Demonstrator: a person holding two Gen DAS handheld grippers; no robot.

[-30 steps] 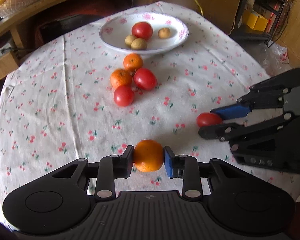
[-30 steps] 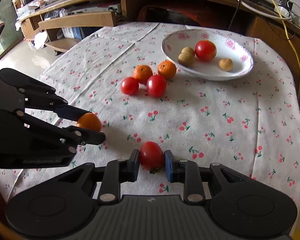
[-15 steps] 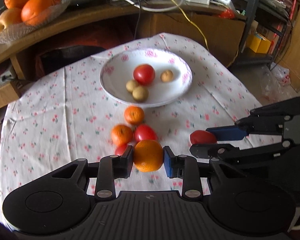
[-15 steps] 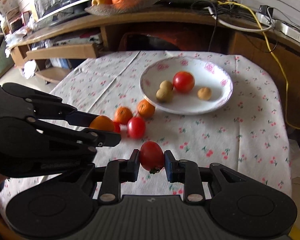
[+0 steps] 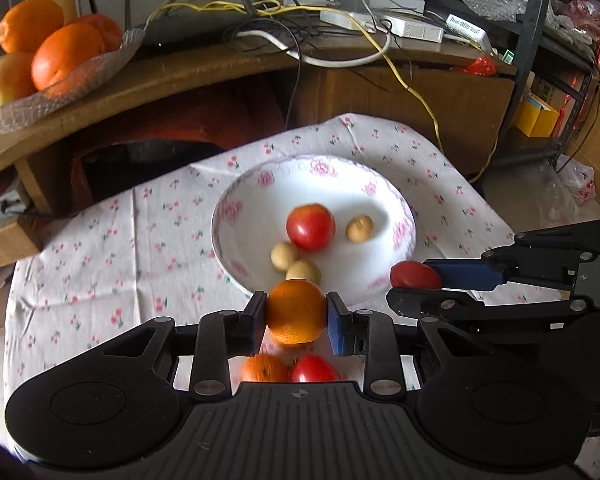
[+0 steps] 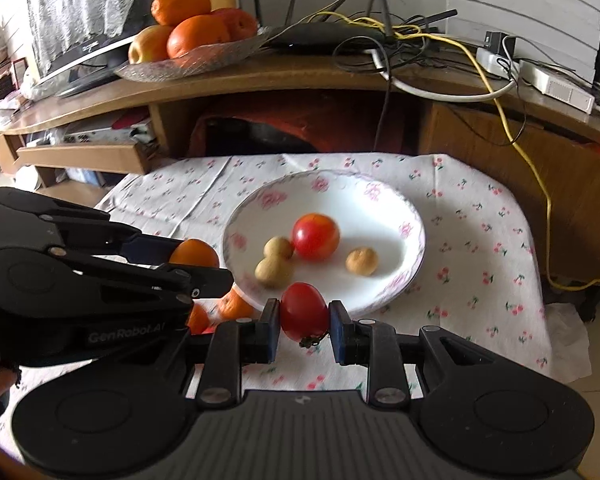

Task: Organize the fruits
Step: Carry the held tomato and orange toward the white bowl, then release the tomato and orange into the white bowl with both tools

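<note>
A: Left wrist view: we have the orange [image 5: 296, 311] clamped between the jaws of our left gripper [image 5: 297, 320], held off the cloth just short of the plate's [image 5: 236, 216] near rim.

B: And in the right wrist view we hold the tomato [image 6: 304, 312] the same way; the right gripper [image 6: 305, 326] is closed on it, stem end hanging down, also at the near rim of the plate.

A: The two grippers sit side by side. From our left camera the right one comes in from the right edge, its tomato level with the plate's near right rim.

B: Inside the plate we count one red tomato in the plate [image 6: 315, 237] near the middle, two small tan fruits [image 6: 274, 264] touching each other just to its near left, and a third tan fruit [image 6: 362, 261] apart on the right.

A: Below our orange, on the cloth [image 5: 100, 248] nearer us than the plate, we see a loose orange [image 5: 265, 368] and a loose tomato [image 5: 314, 369], partly hidden by the gripper body.

B: The plate stands toward the table's far edge. Behind it runs a wooden shelf [image 6: 260, 76] with a fruit tray [image 6: 188, 60] at its left and tangled cables [image 6: 420, 44] on its right.
</note>
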